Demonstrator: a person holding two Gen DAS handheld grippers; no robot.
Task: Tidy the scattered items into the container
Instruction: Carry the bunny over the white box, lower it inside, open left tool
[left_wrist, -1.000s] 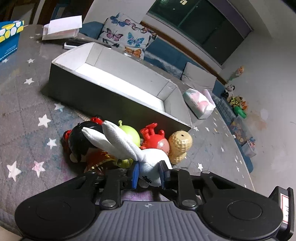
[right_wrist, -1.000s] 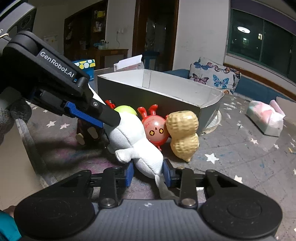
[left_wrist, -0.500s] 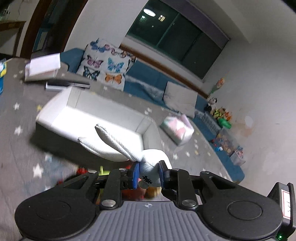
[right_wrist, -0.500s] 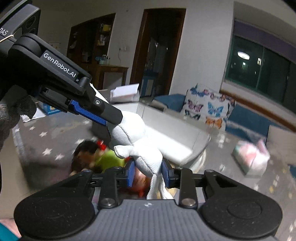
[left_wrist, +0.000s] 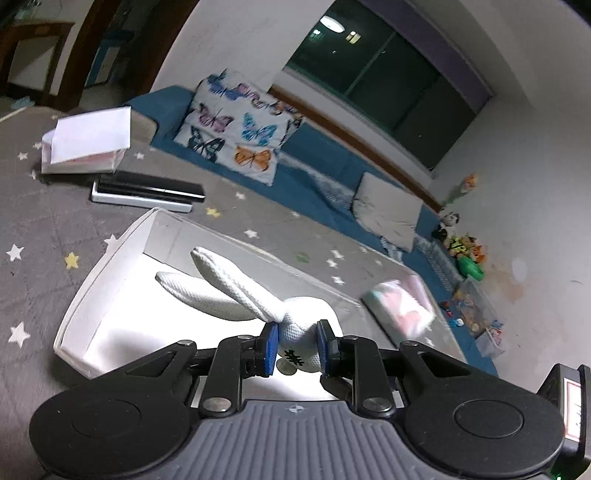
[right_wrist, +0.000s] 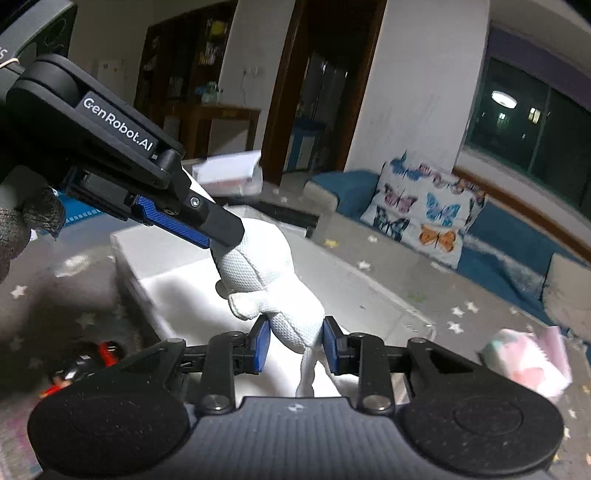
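So both tools have the white plush rabbit (left_wrist: 295, 332) pinched at once: the left tool (left_wrist: 294, 345) is clamped on its head, blue pads squeezing either side with the long ears sticking out forward, and the right tool (right_wrist: 293, 341) is clamped around its body, with the legs dangling below. The rabbit hangs in the air right above the white open box (left_wrist: 107, 266), which sits on a grey surface (left_wrist: 44, 221) printed with little white and yellow stars. Further back on that surface there's a flat black and white device (left_wrist: 147, 192) and a folded white paper box (left_wrist: 88, 142) just beyond it. A pastel pink and green packet (right_wrist: 528, 360) lies off past the far end of the box. In the right wrist view, a blurry red and black toy (right_wrist: 85, 363) lies on the surface outside the box. Room-wise: a blue sofa (left_wrist: 321, 173) with a butterfly cushion (left_wrist: 236, 127) and a plain grey one (left_wrist: 388, 214), dark windows (left_wrist: 388, 81) above it, and a heap of toys (left_wrist: 465, 251) by the wall.
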